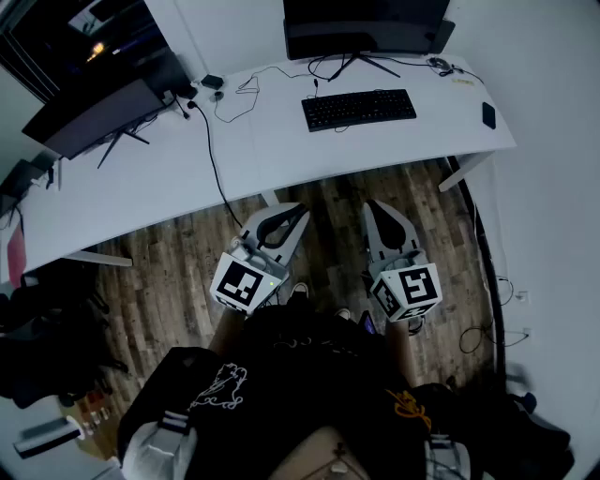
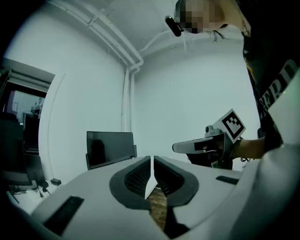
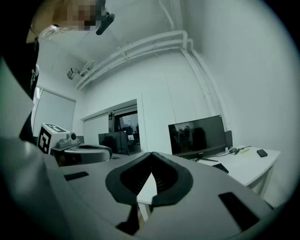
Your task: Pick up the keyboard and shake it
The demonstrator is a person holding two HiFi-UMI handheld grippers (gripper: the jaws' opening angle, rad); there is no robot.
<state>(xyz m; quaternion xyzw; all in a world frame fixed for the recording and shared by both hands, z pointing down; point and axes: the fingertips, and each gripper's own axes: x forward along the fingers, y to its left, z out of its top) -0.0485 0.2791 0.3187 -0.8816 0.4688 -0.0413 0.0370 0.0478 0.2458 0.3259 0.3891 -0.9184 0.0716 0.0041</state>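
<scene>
Hanging level above the brown wood-plank floor (image 1: 323,202), the left claw (image 1: 298,211) and the right claw (image 1: 374,205) were both closed, jaws pressed together with nothing between them. The black rectangular keyboard (image 1: 359,109) lay flat on the white curved surface (image 1: 272,155), well ahead of both claws and more in line with the right one, touched by neither. A dark flat monitor (image 1: 366,26) stood just beyond it. A thin black cable (image 1: 212,155) crossed the surface ahead and left of the left claw.
</scene>
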